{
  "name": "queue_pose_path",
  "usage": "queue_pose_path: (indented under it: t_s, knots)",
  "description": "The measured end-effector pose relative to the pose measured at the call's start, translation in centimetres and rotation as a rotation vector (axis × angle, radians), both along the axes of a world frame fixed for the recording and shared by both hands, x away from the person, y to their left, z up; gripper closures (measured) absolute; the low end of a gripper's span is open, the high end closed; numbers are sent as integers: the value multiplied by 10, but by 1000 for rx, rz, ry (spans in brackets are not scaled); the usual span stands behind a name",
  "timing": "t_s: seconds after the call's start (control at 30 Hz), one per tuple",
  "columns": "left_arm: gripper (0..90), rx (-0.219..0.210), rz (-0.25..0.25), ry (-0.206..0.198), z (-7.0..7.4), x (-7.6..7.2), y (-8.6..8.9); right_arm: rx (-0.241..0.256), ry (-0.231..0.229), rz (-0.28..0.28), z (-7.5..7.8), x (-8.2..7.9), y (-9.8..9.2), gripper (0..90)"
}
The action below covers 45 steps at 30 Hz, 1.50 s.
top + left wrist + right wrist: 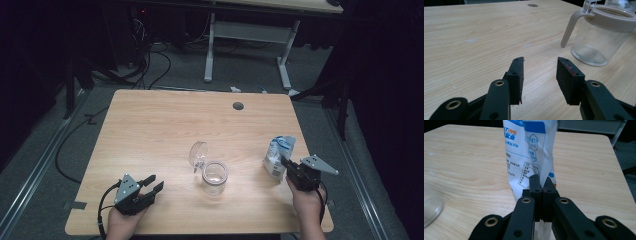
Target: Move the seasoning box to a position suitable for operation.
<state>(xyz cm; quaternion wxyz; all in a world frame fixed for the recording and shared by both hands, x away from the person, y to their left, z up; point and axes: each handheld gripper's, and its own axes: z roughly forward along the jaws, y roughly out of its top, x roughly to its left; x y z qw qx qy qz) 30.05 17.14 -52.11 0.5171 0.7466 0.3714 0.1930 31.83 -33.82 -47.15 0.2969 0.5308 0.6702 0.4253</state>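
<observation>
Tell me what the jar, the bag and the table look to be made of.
Jar: clear, glossy, probably plastic or glass; the wood grain shows through its wall, and its beige rim looks like matte plastic.
Bag: thin printed plastic film or coated paper, slightly shiny; it creases where the right gripper pinches it.
Table: light wood or wood-look laminate, smooth and matte, with a visible grain.
</observation>
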Motion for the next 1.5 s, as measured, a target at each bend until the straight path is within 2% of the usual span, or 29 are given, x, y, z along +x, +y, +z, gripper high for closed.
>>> queue_pose_path:
  t_s: [0.07, 0.13, 0.2, 0.33, 0.43, 0.5, 0.6, 0.7, 0.77, 1.03, 1.17, 1.3, 1.5]
  knots:
    - [579, 7, -6, -1, -1, 0, -2, -5, 7, -5, 2, -1, 3, 897]
    - [580, 31, -8, -11, -1, 1, -3, -9, 17, -12, 4, -1, 6, 897]
    - [580, 21, -8, -9, -1, 4, -3, -19, 25, -15, 7, -1, 9, 898]
    - [585, 35, -20, -4, -2, 10, -11, -59, 41, -7, 15, 0, 17, 900]
    - [586, 83, -34, -31, 0, 9, -18, -76, 40, 14, 19, 1, 23, 900]
    - [587, 73, -31, -38, 3, 8, -18, -87, 36, 32, 22, 0, 28, 900]
    - [587, 57, -34, -27, 2, 6, -19, -98, 29, 69, 25, -3, 39, 900]
    - [586, 65, -47, -33, 2, 2, -21, -121, 27, 100, 27, -6, 48, 900]
    - [585, 51, -53, -34, 2, 0, -21, -108, 31, 124, 28, -9, 53, 900]
    - [580, 35, -73, -76, 3, -2, -22, -144, 85, 197, 31, -5, 70, 900]
    - [579, 30, -73, -75, 2, 0, -22, -129, 118, 209, 35, -3, 68, 900]
    - [579, 16, -71, -69, 1, -2, -20, -155, 153, 212, 40, -3, 66, 900]
    - [571, 7, -73, -61, 0, -3, -18, -189, 240, 236, 48, 1, 63, 900]
